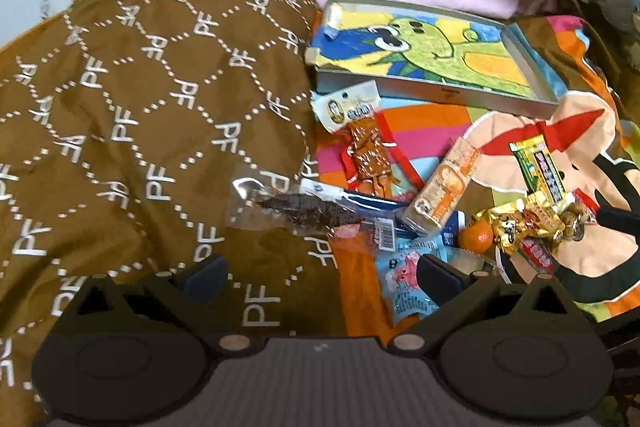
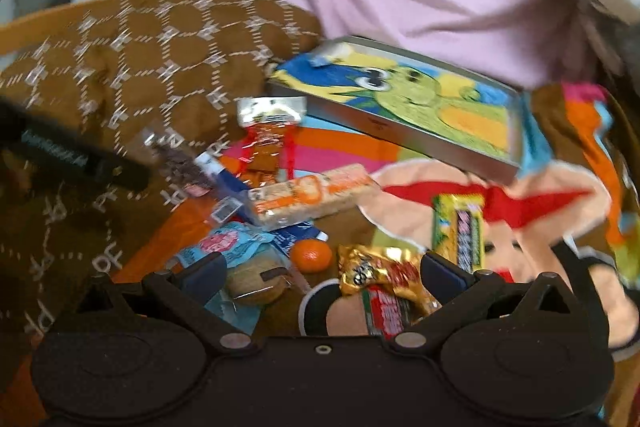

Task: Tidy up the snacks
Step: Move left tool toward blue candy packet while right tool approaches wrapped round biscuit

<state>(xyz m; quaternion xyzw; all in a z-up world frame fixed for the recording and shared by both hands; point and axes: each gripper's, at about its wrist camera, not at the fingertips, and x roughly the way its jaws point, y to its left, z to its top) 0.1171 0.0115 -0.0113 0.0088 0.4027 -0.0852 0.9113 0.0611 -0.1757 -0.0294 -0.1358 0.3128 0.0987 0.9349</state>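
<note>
A bright striped cloth (image 1: pixel 432 115) with a cartoon figure carries the things. On its far part lies a shallow metal tray (image 1: pixel 436 93) with a green cartoon drawing inside. Nearer lie loose snacks: a red-and-brown packet (image 1: pixel 366 147), an orange-and-cream bar (image 1: pixel 444 183), a green-and-yellow bar (image 1: pixel 540 167), a gold wrapper (image 1: pixel 528 223), a small orange fruit (image 1: pixel 476 237) and a blue pouch (image 1: pixel 404 279). A brown patterned blanket (image 1: pixel 140 127) covers the left side, with a clear packet of dark pieces (image 1: pixel 296 211) at its edge.

My right wrist view was smeared with blur, so print on the gold packet (image 2: pixel 376 273) was unreadable, my fingers (image 2: pixel 442 277) hid the green bar's (image 2: pixel 460 227) lower end, and the blue packet (image 1: pixel 404 283) lay partly behind my left fingers (image 1: pixel 438 277).
</note>
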